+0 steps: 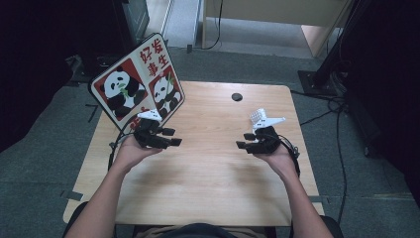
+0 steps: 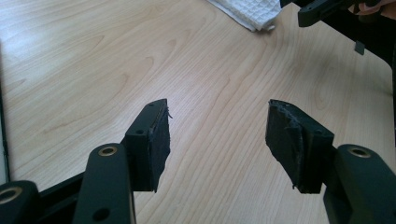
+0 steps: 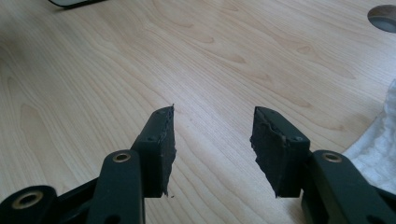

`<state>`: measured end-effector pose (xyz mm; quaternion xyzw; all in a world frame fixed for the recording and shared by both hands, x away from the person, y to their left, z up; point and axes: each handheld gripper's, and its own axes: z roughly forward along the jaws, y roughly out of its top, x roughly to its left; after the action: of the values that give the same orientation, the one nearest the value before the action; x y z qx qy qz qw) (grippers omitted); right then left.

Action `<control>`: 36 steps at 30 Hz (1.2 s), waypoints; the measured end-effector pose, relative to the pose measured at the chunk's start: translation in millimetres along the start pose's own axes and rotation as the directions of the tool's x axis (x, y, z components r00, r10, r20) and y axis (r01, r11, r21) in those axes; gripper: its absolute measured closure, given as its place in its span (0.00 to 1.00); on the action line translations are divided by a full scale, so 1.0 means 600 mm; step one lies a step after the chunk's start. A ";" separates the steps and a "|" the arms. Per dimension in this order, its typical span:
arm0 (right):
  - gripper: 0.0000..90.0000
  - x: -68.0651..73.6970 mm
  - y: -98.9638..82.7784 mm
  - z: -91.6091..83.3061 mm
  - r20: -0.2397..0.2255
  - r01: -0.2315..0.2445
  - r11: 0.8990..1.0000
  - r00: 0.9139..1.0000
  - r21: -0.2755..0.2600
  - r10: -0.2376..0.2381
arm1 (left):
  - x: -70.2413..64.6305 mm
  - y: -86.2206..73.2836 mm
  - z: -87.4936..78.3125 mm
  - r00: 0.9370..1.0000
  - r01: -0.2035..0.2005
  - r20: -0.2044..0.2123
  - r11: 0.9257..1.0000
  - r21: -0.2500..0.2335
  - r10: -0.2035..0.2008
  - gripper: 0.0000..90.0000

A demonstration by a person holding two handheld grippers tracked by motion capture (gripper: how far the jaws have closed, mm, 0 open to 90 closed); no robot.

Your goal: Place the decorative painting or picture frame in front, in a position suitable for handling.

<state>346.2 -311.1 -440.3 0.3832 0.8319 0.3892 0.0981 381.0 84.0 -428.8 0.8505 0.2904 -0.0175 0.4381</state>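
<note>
A person holds two black grippers over a wooden table (image 1: 208, 183). The left gripper (image 1: 173, 137) is on the left side of the table, and the right gripper (image 1: 241, 141) is on the right side. Their tips point toward each other, with bare wood between them.

In the left gripper view, the two jaws stand wide apart. Nothing is between them, just the table. In the right gripper view, the jaws are also wide apart and hold nothing.

A white cloth (image 1: 257, 117) with little squares on it lies on the table. It is just behind the right gripper, very near it, and well away from the left gripper. In the left gripper view the cloth (image 2: 250, 11) is far ahead, at the top. In the right gripper view the cloth (image 3: 378, 140) is just beside the right-hand jaw, not between the jaws.

A board with pandas (image 1: 136, 84) stands tilted behind the left gripper.
</note>
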 end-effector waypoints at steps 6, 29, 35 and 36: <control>0.53 -0.005 0.002 0.003 -0.019 -0.038 0.999 0.999 0.012 0.039 | 0.005 -0.002 0.000 1.000 0.010 0.029 1.000 -0.012 -0.010 0.43; 0.54 -0.005 0.000 0.008 -0.017 -0.010 1.000 1.000 0.024 0.010 | 0.012 -0.008 -0.005 1.000 0.006 0.004 1.000 0.006 -0.007 0.42; 0.54 -0.008 0.001 0.008 -0.021 -0.025 0.999 0.999 0.023 0.025 | 0.010 -0.010 -0.004 1.000 0.010 0.010 1.000 0.026 -0.010 0.41; 0.54 -0.007 0.001 0.008 -0.022 -0.031 0.999 0.999 0.030 0.031 | 0.009 -0.009 -0.004 1.000 0.008 0.011 1.000 0.026 -0.009 0.41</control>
<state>351.9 -311.1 -443.6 0.3931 0.8326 0.3825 0.0772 381.9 90.9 -433.0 0.8548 0.2914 -0.0278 0.4285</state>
